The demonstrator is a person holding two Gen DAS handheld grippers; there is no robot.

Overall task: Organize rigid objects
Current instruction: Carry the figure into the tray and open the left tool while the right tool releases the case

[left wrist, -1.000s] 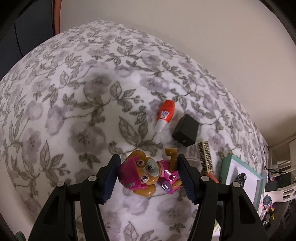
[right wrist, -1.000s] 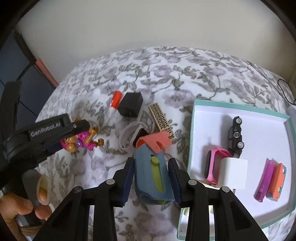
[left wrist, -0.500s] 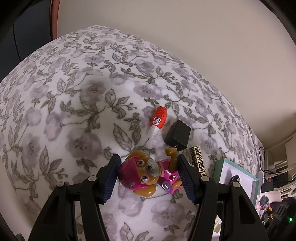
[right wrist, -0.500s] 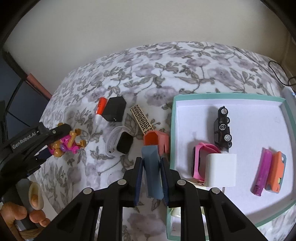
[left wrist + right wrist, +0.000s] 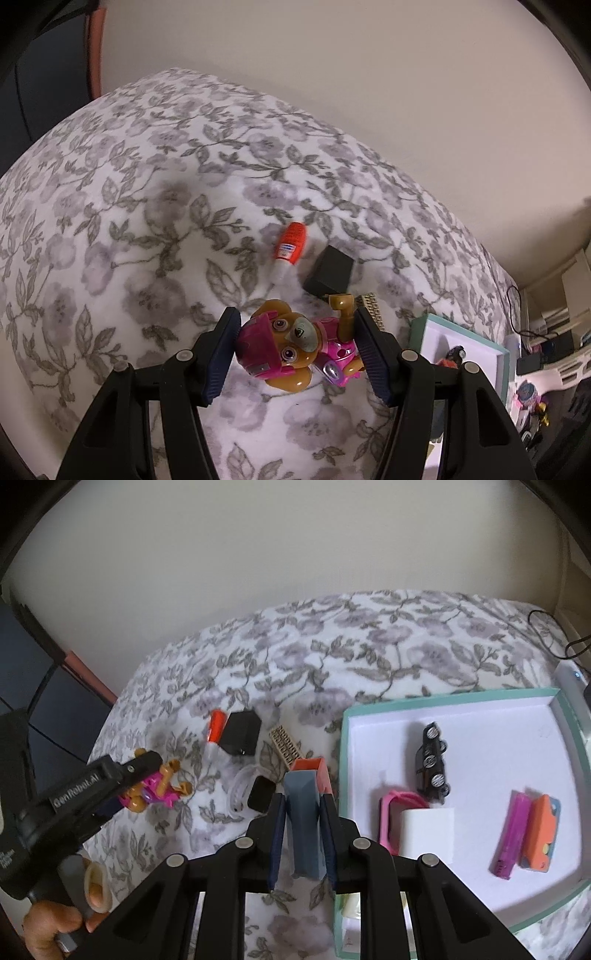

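While our left gripper [image 5: 297, 352] clamps the pup toy [image 5: 295, 347] above the floral bedspread [image 5: 147, 221], our right gripper [image 5: 303, 834], jaws just narrowed, pinches a blue-and-orange case [image 5: 304, 812] upright between its pads, just left of the teal tray [image 5: 345, 716] holding a black car [image 5: 432, 764].

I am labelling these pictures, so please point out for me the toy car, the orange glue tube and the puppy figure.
toy car [image 5: 431, 764], right wrist view, on its dark body between the wheels.
orange glue tube [image 5: 291, 243], left wrist view, on its orange barrel.
puppy figure [image 5: 291, 341], left wrist view, on its face.
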